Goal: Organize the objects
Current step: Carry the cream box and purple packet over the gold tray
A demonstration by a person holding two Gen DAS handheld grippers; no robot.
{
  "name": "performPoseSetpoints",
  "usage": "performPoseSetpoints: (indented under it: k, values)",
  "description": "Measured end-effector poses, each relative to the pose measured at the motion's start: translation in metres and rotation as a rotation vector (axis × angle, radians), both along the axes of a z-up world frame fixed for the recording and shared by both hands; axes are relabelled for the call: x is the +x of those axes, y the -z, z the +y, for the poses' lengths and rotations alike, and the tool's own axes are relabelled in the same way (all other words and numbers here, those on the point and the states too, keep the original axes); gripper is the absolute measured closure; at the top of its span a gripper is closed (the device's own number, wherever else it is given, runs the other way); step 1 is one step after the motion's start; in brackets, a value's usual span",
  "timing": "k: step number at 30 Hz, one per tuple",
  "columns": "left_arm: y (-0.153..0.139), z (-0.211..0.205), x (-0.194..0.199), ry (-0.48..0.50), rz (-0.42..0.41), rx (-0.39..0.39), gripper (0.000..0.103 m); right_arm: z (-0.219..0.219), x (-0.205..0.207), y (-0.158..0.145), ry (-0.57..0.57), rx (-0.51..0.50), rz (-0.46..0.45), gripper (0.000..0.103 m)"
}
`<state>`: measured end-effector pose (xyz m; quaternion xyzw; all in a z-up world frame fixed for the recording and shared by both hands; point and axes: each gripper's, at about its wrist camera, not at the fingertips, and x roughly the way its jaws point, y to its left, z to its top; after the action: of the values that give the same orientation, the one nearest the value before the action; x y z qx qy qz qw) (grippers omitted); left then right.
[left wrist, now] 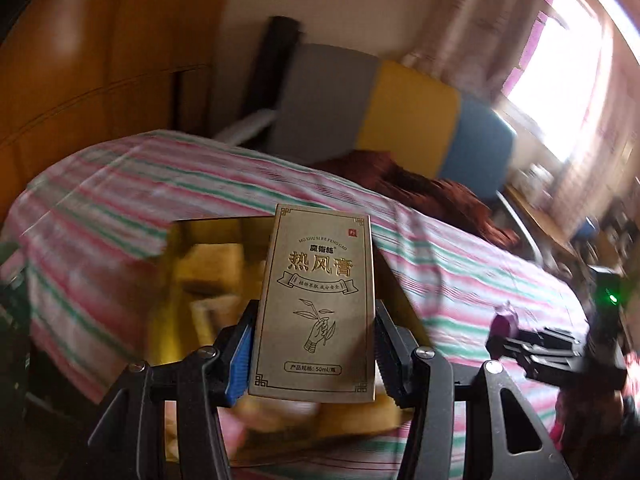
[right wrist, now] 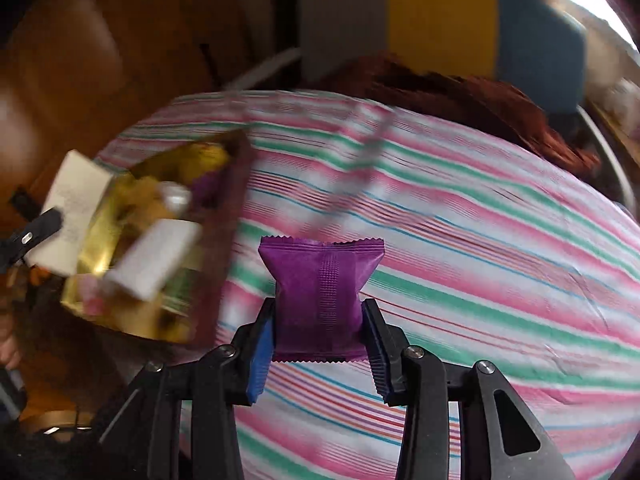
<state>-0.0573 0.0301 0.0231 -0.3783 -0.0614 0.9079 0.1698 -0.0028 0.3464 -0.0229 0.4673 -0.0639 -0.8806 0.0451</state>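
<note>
In the left wrist view, a tan carton (left wrist: 316, 308) printed with gold Chinese characters is clamped upright between the fingers (left wrist: 240, 356) of the left gripper (left wrist: 314, 354), its lower half pressed at both sides by the pads and its top rising toward mid-frame. Behind and to the left of the carton, a gold-lined box (left wrist: 200, 264) lies open on the bed; blurred pale items can be made out inside it, though their number cannot be told.

In the right wrist view, one purple sachet (right wrist: 320, 300) with crimped, zigzag ends is gripped between the fingers (right wrist: 260, 360) of the right gripper (right wrist: 320, 354) — its lower sides are squeezed in, its upper edge flares free. The same gold box (right wrist: 120, 280) is seen at the left of that frame, tilted and blurred, with at least two white tube-like items in it.

One carton, one sachet and one box are thus counted. The right gripper also appears at the right edge of the left view, a green light on its body.

The surface below is a bed covered by a striped sheet (right wrist: 480, 240) in pink, green and white. Beyond it — a grey, yellow and blue headboard (left wrist: 400, 112), a reddish-brown blanket (left wrist: 420, 188), wooden wardrobe doors (left wrist: 100, 60) at upper left, and a bright curtained window (left wrist: 560, 60) at upper right.
</note>
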Motion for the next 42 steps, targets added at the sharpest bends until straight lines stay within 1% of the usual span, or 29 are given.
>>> performPoseSetpoints:
  k: [2,4,5,6,8,10,16,18,20,22,26,29,31,33,34,37,42]
  values:
    - [0.002,-0.019,-0.004,-0.049,-0.010,0.010,0.050,-0.023,-0.008,-0.006,-0.050,-0.014,0.017,0.061]
    - [0.007,-0.036,-0.006,-0.085,-0.038,0.043,0.050,-0.046,-0.017,-0.010,-0.099,-0.024,0.031,0.061]
    - [0.009,-0.042,-0.007,-0.101,-0.044,0.046,0.050,-0.059,-0.023,-0.013,-0.123,-0.024,0.036,0.061]
    - [0.011,-0.044,-0.006,-0.107,-0.045,0.047,0.050,-0.066,-0.029,-0.013,-0.135,-0.026,0.038,0.061]
    - [0.017,-0.050,-0.008,-0.107,-0.071,0.083,0.050,-0.081,-0.040,-0.016,-0.158,-0.026,0.043,0.061]
    - [0.022,-0.049,-0.008,-0.100,-0.097,0.116,0.050,-0.093,-0.052,-0.017,-0.170,-0.021,0.044,0.061]
    - [0.037,-0.027,-0.023,-0.066,-0.136,0.156,0.050,-0.120,-0.088,-0.023,-0.187,-0.004,0.050,0.060]
    - [0.042,-0.021,-0.028,-0.061,-0.155,0.184,0.050,-0.125,-0.102,-0.019,-0.171,0.000,0.048,0.060]
    - [0.050,-0.016,-0.034,-0.071,-0.185,0.187,0.050,-0.126,-0.113,-0.014,-0.144,0.008,0.032,0.060]
    - [0.061,-0.013,-0.040,-0.073,-0.227,0.223,0.050,-0.123,-0.117,-0.010,-0.123,-0.001,0.023,0.058]
    - [0.081,-0.009,-0.047,-0.090,-0.284,0.227,0.051,-0.119,-0.108,-0.002,-0.117,-0.008,0.004,0.057]
    - [0.086,-0.002,-0.048,-0.095,-0.277,0.177,0.051,-0.115,-0.097,0.004,-0.108,-0.011,-0.006,0.054]
    - [0.088,0.001,-0.048,-0.092,-0.278,0.163,0.052,-0.112,-0.091,0.006,-0.097,-0.016,-0.007,0.053]
    - [0.091,0.005,-0.049,-0.095,-0.282,0.117,0.052,-0.110,-0.085,0.007,-0.088,-0.020,-0.006,0.053]
    - [0.092,0.006,-0.047,-0.094,-0.284,0.115,0.052,-0.109,-0.082,0.007,-0.084,-0.023,-0.005,0.053]
    - [0.086,0.006,-0.039,-0.108,-0.248,0.072,0.052,-0.108,-0.076,0.008,-0.081,-0.033,-0.005,0.052]
    - [0.074,0.005,-0.030,-0.115,-0.203,0.023,0.051,-0.113,-0.069,0.008,-0.089,-0.038,0.001,0.049]
